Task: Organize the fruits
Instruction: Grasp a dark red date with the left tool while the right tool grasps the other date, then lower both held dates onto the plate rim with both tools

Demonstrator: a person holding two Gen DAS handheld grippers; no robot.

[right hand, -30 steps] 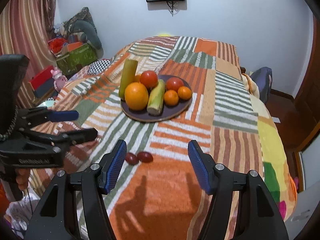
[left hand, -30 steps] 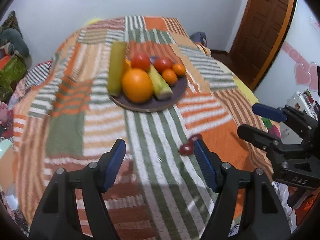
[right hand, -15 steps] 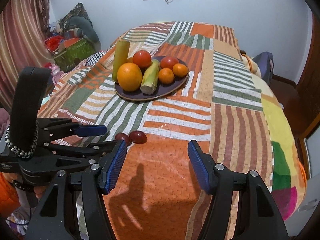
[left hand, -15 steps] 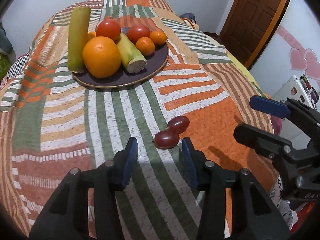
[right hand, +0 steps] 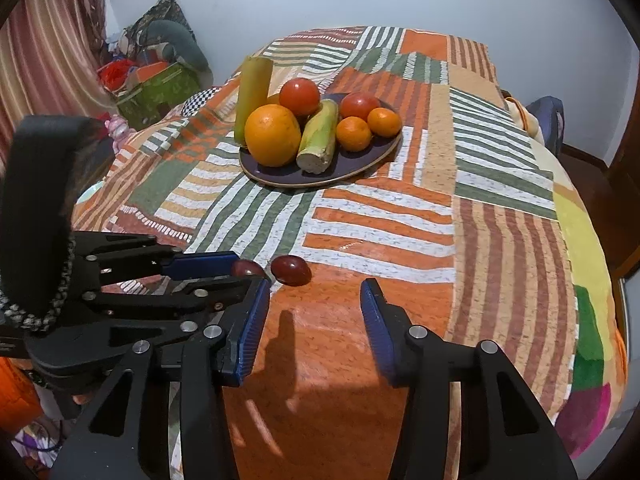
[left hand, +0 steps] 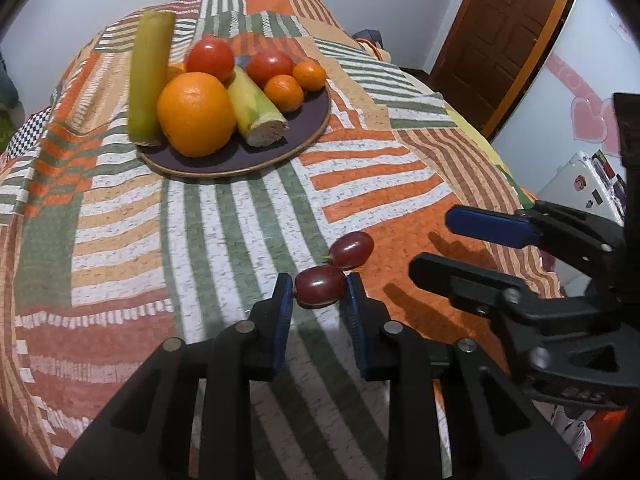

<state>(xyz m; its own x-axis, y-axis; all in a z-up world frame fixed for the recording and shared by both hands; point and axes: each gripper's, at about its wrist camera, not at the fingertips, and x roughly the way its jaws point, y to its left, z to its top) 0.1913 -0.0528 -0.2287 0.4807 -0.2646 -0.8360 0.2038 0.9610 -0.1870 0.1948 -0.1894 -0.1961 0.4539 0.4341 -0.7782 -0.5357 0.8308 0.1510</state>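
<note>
The left gripper (left hand: 319, 294) is sitting nearest, its ribbed blue jaws pinching a smooth, oval, dark red grape (left hand: 320, 286) from both sides, right over the bedspread (left hand: 240, 216). A second glossy grape (left hand: 352, 250) is lying just beyond it, the two touching end to end on the orange patch of the quilted, striped patchwork cloth. The right gripper (right hand: 316, 320) is hovering close by over the same orange patch, its jaws spread wide with nothing between them, its black plastic arms casting a shadow on the fabric. Farther back, a round, dark purple plate (left hand: 308, 120) with a pale rim is resting on the bed, carrying a big dimpled orange (left hand: 196, 114), two shiny red tomatoes (left hand: 210, 58), two small mandarins (left hand: 283, 92), a cut yellow-green stalk (left hand: 256, 110) with a fibrous end, and a long smooth yellow-green cylinder (left hand: 150, 76) leaning across the plate's left edge. Beyond the bed, a panelled wooden door (left hand: 504, 40) is standing against the pale wall.
</note>
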